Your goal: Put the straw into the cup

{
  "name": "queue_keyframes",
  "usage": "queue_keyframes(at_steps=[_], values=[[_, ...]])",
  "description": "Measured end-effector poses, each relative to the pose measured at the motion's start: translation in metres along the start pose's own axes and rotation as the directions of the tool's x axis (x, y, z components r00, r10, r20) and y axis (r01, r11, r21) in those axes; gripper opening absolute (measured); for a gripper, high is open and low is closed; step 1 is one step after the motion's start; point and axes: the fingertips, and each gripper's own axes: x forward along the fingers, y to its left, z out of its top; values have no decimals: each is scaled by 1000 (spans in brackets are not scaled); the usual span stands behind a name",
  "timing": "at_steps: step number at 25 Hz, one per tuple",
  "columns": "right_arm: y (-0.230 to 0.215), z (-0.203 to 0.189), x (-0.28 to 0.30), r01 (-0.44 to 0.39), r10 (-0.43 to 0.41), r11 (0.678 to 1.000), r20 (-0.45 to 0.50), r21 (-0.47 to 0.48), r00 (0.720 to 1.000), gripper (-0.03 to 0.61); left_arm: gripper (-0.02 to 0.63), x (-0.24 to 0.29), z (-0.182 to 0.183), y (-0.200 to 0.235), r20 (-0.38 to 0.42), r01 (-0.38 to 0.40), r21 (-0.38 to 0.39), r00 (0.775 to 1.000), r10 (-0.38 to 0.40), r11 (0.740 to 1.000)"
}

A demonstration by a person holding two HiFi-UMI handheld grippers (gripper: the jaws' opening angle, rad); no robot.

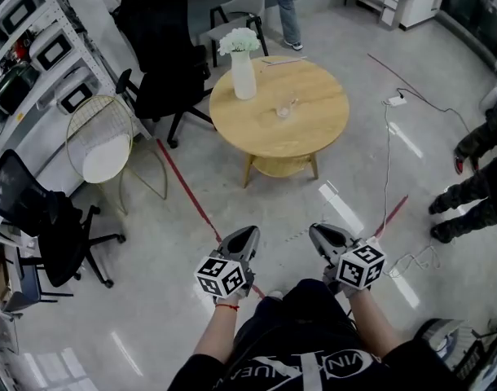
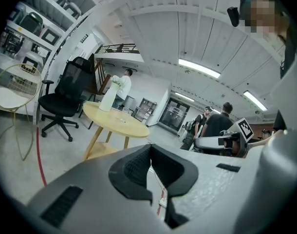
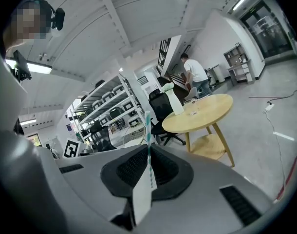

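A round wooden table point(image 1: 310, 129) stands a few steps ahead of me. On it are a small clear cup point(image 1: 284, 109) and a white vase of flowers point(image 1: 243, 70). Both grippers are held low by my body, far from the table. My right gripper point(image 1: 318, 232) is shut on a teal-striped straw point(image 3: 148, 130) that stands upright between its jaws, with a white paper wrapper at its lower end. My left gripper point(image 1: 247, 234) is shut with nothing in it. In the right gripper view the cup point(image 3: 194, 112) is tiny on the tabletop.
A black office chair point(image 1: 163, 47) and a grey chair point(image 1: 236, 10) stand behind the table. A gold wire chair point(image 1: 102, 145) and shelving point(image 1: 28, 55) are at the left. Red floor tape point(image 1: 187, 190) and cables point(image 1: 387, 161) cross the floor. People stand at the right point(image 1: 477, 177).
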Motion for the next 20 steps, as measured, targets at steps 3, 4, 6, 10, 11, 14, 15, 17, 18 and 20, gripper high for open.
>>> queue_keyframes(at_steps=[3, 4, 6, 10, 11, 14, 15, 17, 18, 20], values=[[-4, 11, 8, -8, 8, 1000, 3, -5, 1000, 21, 9, 12, 2, 2, -5, 12, -11, 1000, -12, 1000], [-7, 18, 13, -12, 12, 1000, 7, -8, 1000, 21, 9, 17, 6, 5, -3, 15, -13, 1000, -15, 1000], [-13, 30, 25, -19, 19, 1000, 13, -14, 1000, 21, 9, 29, 14, 12, 2, 19, -14, 1000, -19, 1000], [-35, 49, 53, -30, 30, 999, 15, -19, 999, 21, 9, 61, 27, 31, -3, 16, -17, 1000, -16, 1000], [-43, 56, 62, -33, 33, 999, 16, -21, 999, 21, 9, 72, 33, 37, -5, 15, -13, 1000, -15, 1000], [-67, 81, 86, -41, 42, 999, 17, -24, 999, 21, 9, 107, 54, 50, -8, 21, 3, 1000, -21, 1000], [-75, 88, 92, -46, 46, 999, 14, -24, 999, 21, 9, 117, 61, 53, -7, 20, 4, 1000, -20, 1000], [-91, 106, 104, -57, 57, 998, 10, -28, 998, 21, 9, 139, 77, 61, 7, 13, 2, 1000, -13, 1000], [-98, 117, 110, -62, 63, 998, 12, -31, 998, 21, 9, 149, 87, 64, 13, 13, 2, 1000, -13, 1000], [-110, 136, 121, -72, 73, 997, 20, -35, 997, 21, 9, 170, 100, 68, 16, 16, 5, 1000, -16, 1000]])
